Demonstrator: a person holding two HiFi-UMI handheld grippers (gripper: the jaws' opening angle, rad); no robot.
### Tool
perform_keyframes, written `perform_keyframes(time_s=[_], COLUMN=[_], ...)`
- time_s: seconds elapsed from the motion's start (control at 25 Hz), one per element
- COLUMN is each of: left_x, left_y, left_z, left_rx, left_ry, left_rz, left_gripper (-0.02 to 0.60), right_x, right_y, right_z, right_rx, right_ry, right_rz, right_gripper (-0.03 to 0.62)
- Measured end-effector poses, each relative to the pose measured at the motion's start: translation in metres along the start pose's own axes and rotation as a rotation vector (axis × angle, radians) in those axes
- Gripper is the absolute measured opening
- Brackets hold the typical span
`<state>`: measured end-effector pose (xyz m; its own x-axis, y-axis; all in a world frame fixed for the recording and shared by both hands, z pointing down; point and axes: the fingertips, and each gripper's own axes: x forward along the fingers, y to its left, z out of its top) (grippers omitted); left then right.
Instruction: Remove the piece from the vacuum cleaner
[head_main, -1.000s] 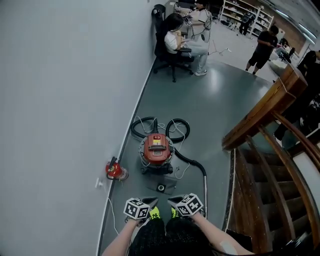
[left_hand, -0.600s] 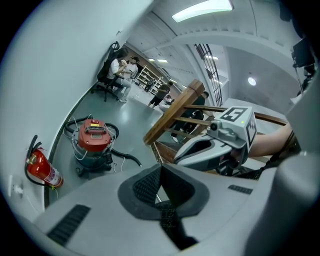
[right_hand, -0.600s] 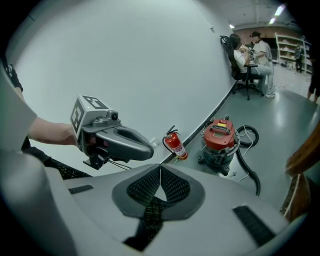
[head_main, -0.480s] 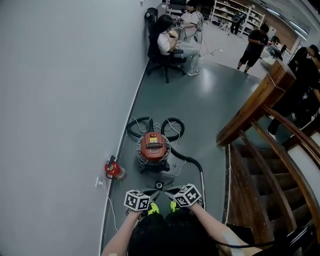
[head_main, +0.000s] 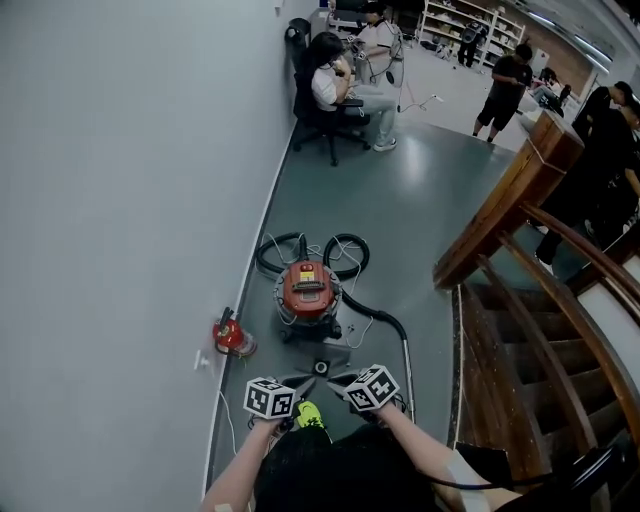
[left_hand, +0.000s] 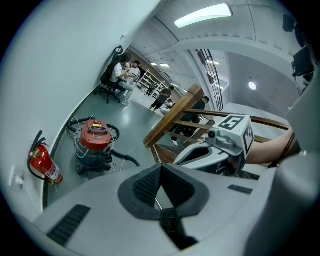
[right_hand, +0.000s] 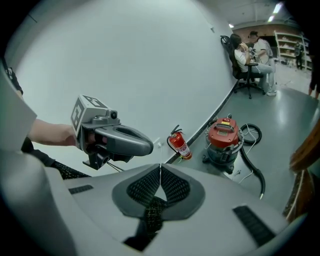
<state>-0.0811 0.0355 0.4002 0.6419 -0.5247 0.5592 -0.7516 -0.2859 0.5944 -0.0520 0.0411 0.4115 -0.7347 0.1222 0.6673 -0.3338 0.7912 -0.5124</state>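
floor: grey-green floor (head_main: 430, 200) running along a pale wall (head_main: 120, 200), with a wooden stair rail (head_main: 510, 205) cutting in on the right.
vacuum cleaner: there it is, the red-topped vacuum cleaner (head_main: 308, 292), upright on the floor near the wall, ahead of both grippers and well apart from them.
hose: black hose (head_main: 345, 248) looped behind the canister, and another length curves off its right side toward the stair edge.
fire extinguisher: red fire extinguisher (head_main: 232, 338) at the foot of the wall, left of the vacuum cleaner.
left gripper: left gripper (left_hand: 160, 166) held low, aimed down toward the vacuum cleaner; jaws pressed together, nothing between the pads.
right gripper: right gripper (right_hand: 160, 169) just beside the left one, aimed the same way; jaws together too, nothing in them.
background: a seated person (head_main: 335, 85) on an office chair far along the wall, with others standing farther back.
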Motion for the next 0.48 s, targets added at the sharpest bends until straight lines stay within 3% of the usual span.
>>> perform_keyframes(time_s=[0.48], left_x=[-0.003], left_y=[-0.045], left_z=[-0.022], left_rx=[-0.041], left_ry=[-0.1], left_rz=[0.073], left_gripper=[0.009], right_x=[-0.032], right_y=[0.012], right_z=[-0.038], right_rx=[-0.007], right_ry=[-0.019], right_rz=[0.054], right_gripper=[0.018])
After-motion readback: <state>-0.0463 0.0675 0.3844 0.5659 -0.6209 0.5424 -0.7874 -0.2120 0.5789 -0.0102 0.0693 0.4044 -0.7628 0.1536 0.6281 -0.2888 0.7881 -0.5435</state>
